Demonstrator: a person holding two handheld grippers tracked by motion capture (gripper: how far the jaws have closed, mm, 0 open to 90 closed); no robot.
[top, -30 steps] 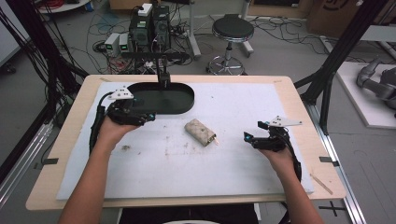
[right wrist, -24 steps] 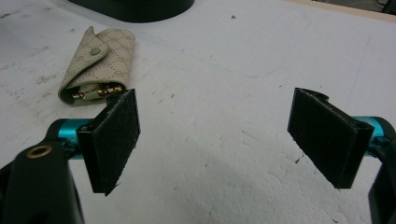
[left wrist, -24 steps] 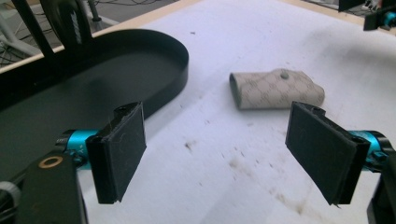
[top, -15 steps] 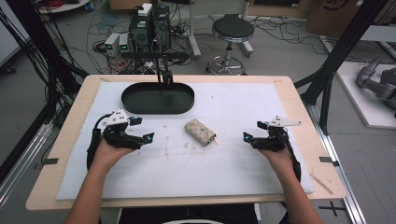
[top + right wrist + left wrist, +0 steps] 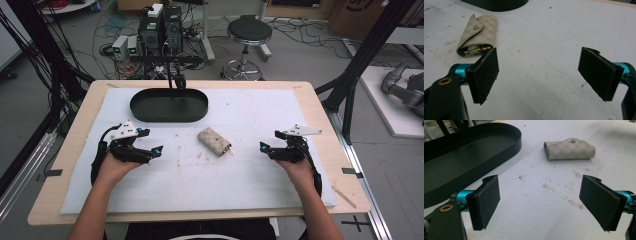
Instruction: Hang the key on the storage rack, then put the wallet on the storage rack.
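Black tray (image 5: 169,105) (oval) empty; key pouch (image 5: 214,141) lies beside it.

A black oval metal tray (image 5: 169,106) sits at the far left of the white foam mat (image 5: 250,185) covering the wooden table (image 5: 327,115); a black round stool (image 5: 249,31) and computer towers (image 5: 160,27) stand beyond.

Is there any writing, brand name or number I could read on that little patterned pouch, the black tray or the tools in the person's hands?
None can be read.
Key pouch: a repeating printed pattern, its marks too small to make out.
Black tray: plain.
Left gripper and right gripper: faint marks on the teal parts, blurred.
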